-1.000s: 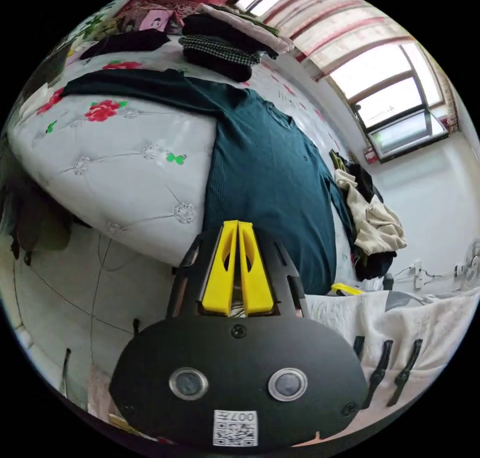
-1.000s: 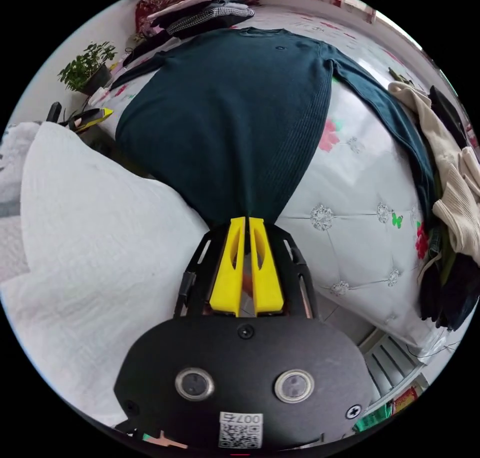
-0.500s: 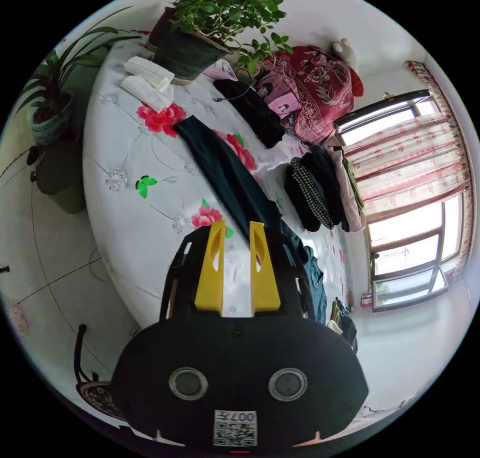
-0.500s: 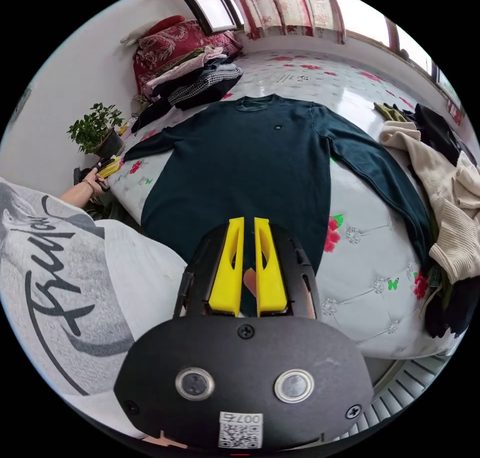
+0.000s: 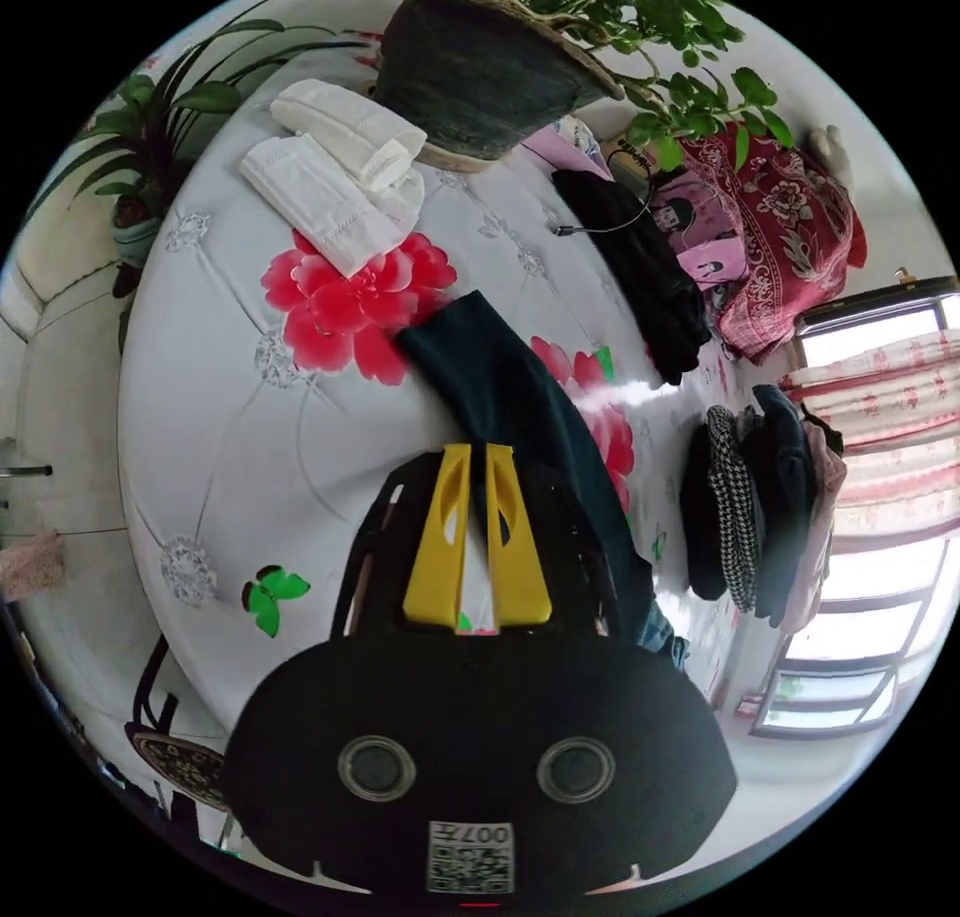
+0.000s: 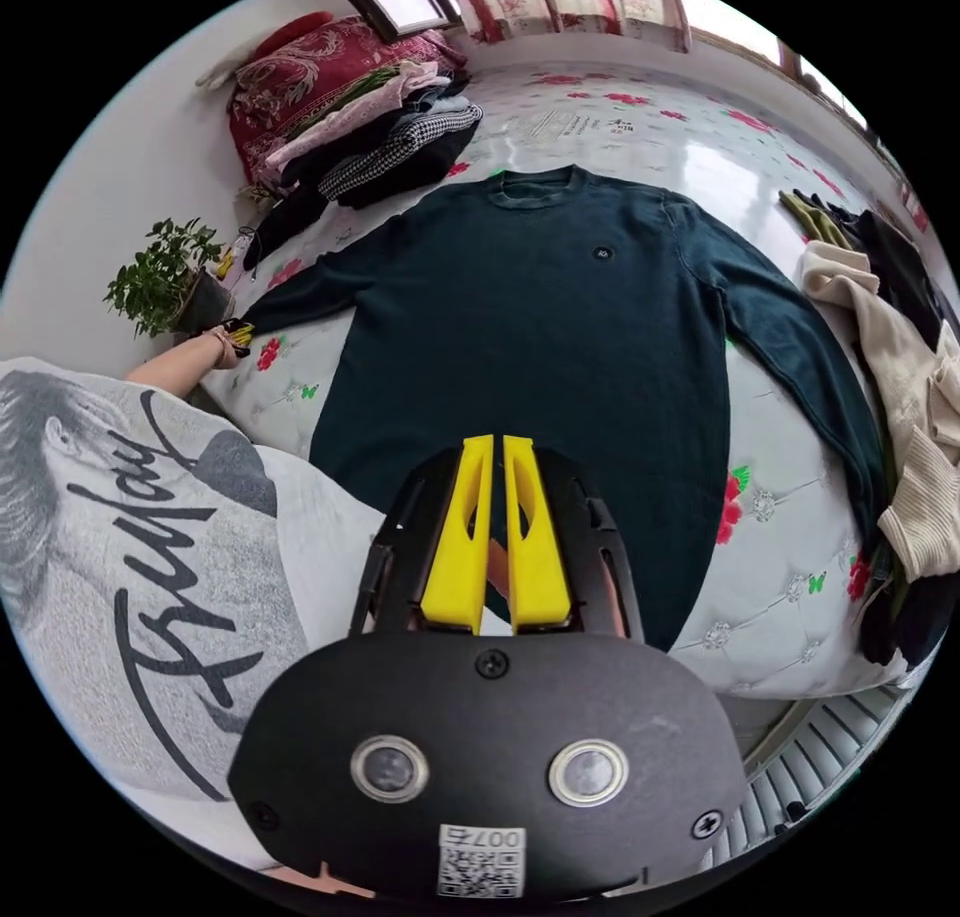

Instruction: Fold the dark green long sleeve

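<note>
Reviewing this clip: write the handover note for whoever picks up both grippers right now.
Left gripper: at the cuff end of the sleeve, fingers nearly together; whether they pinch cloth is unclear.
Right gripper: over the hem, fingers nearly closed, grip unclear.
Dark green shirt: flat on the floral bed, front up, both sleeves spread out.
Done: laid out. Left: every fold.
</note>
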